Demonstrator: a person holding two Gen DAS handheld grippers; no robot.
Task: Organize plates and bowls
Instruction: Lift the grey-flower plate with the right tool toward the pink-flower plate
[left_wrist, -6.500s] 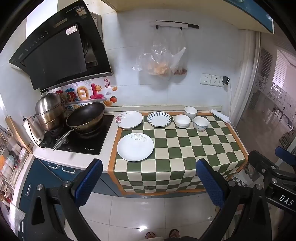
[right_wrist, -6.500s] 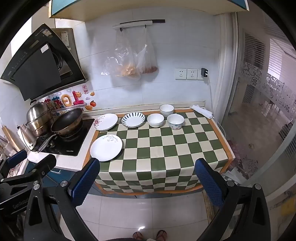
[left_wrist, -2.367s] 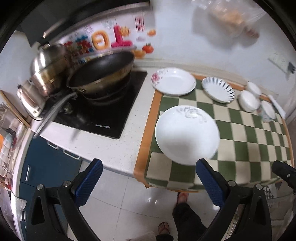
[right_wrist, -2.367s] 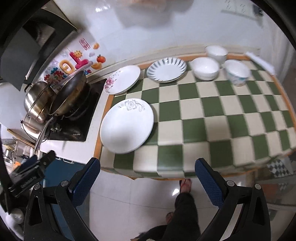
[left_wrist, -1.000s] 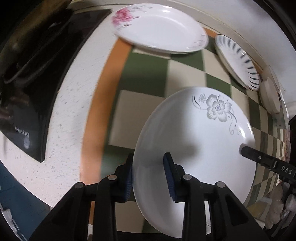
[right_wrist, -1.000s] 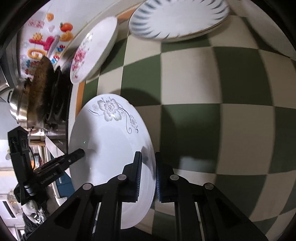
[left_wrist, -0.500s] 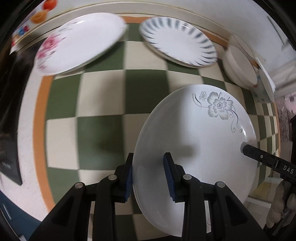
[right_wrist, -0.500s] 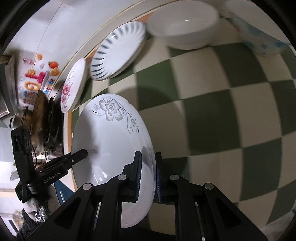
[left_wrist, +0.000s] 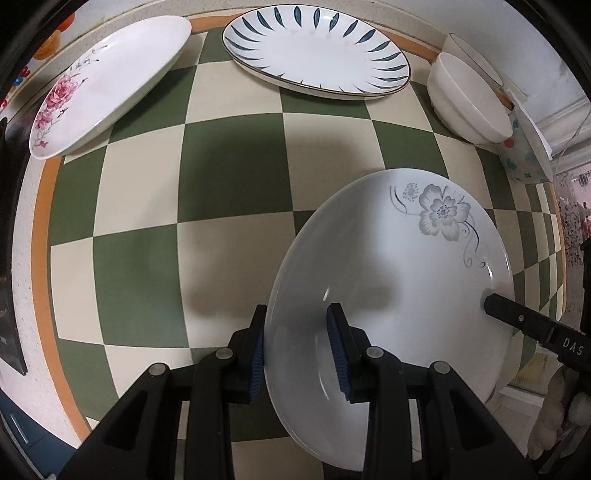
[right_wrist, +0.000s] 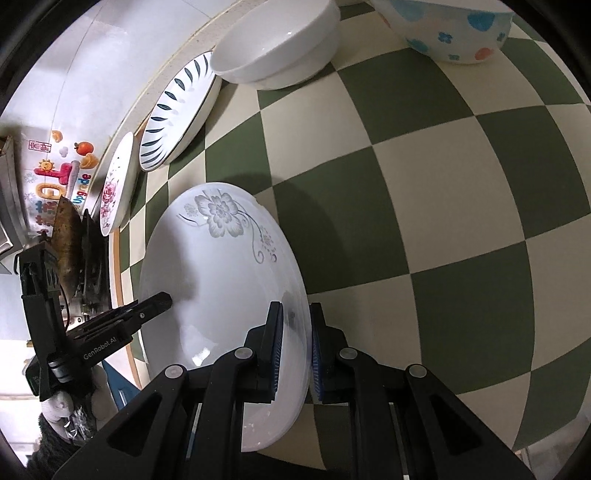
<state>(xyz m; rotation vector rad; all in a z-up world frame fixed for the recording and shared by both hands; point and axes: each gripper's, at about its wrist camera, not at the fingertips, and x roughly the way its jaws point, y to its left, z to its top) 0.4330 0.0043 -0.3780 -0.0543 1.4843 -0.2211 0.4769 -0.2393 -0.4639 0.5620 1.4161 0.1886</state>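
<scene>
Both grippers hold one big white plate with a grey flower (left_wrist: 391, 288) on it. The left gripper (left_wrist: 299, 350) is clamped on the plate's rim, one blue pad under the rim and one on top. The right gripper (right_wrist: 295, 350) is clamped on the rim on the other side, its two pads pressed close on the thin edge. In the left wrist view the tip of the right gripper shows at the plate's far edge.

The plate is lifted over the green and cream checked cloth (left_wrist: 229, 184), and its shadow lies on the squares beside it. It tilts a little.

At the back of the cloth sits a plate with dark blue leaf stripes (left_wrist: 317, 51). To its left is a white plate with pink roses (left_wrist: 107, 81), partly off the cloth. To the right of the striped plate is a plain white bowl (left_wrist: 465, 107), and another white bowl (left_wrist: 472, 55) is just behind it. Next to them stands a bowl with blue and orange spots (right_wrist: 450, 29). A dark wok (right_wrist: 66, 240) shows far off at the left in the right wrist view
</scene>
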